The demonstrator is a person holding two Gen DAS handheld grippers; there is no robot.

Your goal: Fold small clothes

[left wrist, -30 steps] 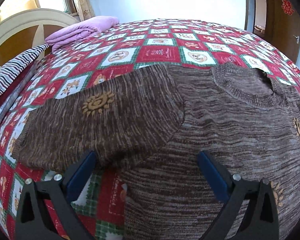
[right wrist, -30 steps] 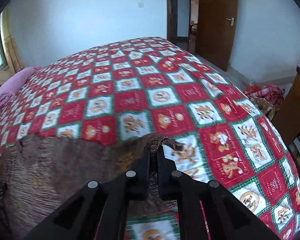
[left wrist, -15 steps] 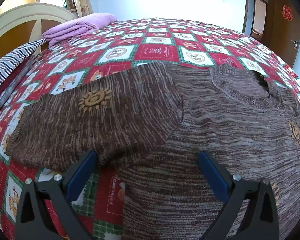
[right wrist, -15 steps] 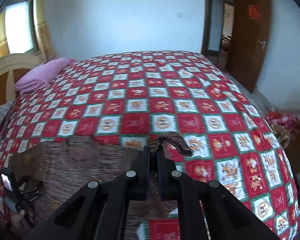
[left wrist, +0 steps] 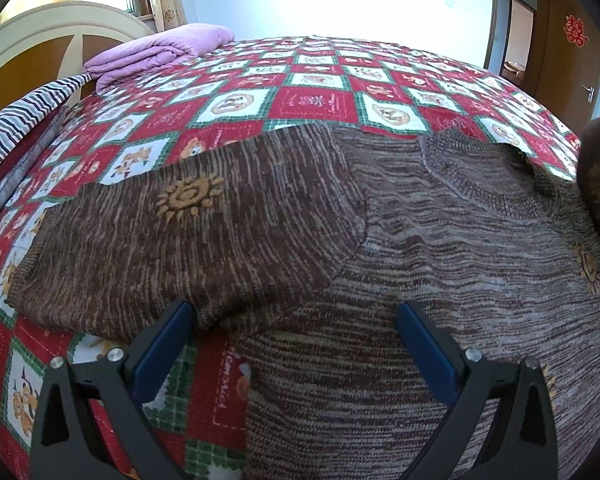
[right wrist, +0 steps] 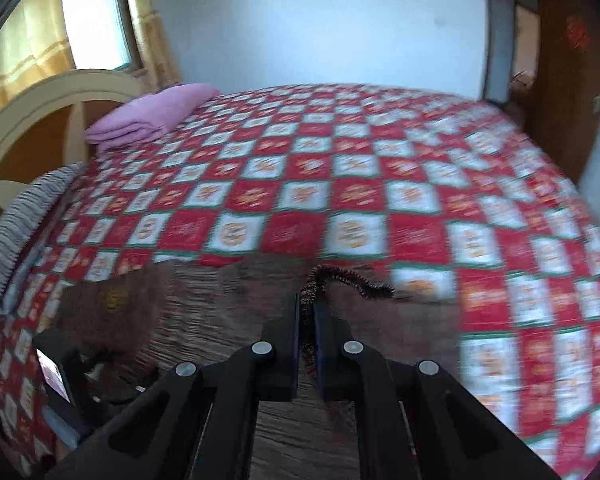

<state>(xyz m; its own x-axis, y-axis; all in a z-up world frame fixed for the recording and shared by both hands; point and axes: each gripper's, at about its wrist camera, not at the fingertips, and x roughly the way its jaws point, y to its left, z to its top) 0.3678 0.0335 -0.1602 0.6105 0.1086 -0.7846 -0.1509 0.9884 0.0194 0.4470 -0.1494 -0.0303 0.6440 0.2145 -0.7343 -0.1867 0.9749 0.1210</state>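
Right tongs point(right wrist: 307, 312) have carried sweater point(left wrist: 380, 240) cuff leftward.

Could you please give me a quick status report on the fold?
Left gripper open above sweater. Right gripper shut on sleeve cuff, lifted. Nothing in the way.

A bed covered by a red, white and green patchwork quilt point(left wrist: 312, 100) printed with cartoon bears fills both views, and a folded lilac blanket point(left wrist: 160, 50) lies at its far left corner beside the cream arched headboard point(right wrist: 40, 116). A black-and-white striped cloth point(left wrist: 24, 110) hangs along the bed's left edge. Behind stand a pale wall, a curtained window point(right wrist: 92, 16) at the left, and a brown wooden door point(left wrist: 568, 52) with a red ornament point(left wrist: 575, 31) at the right.
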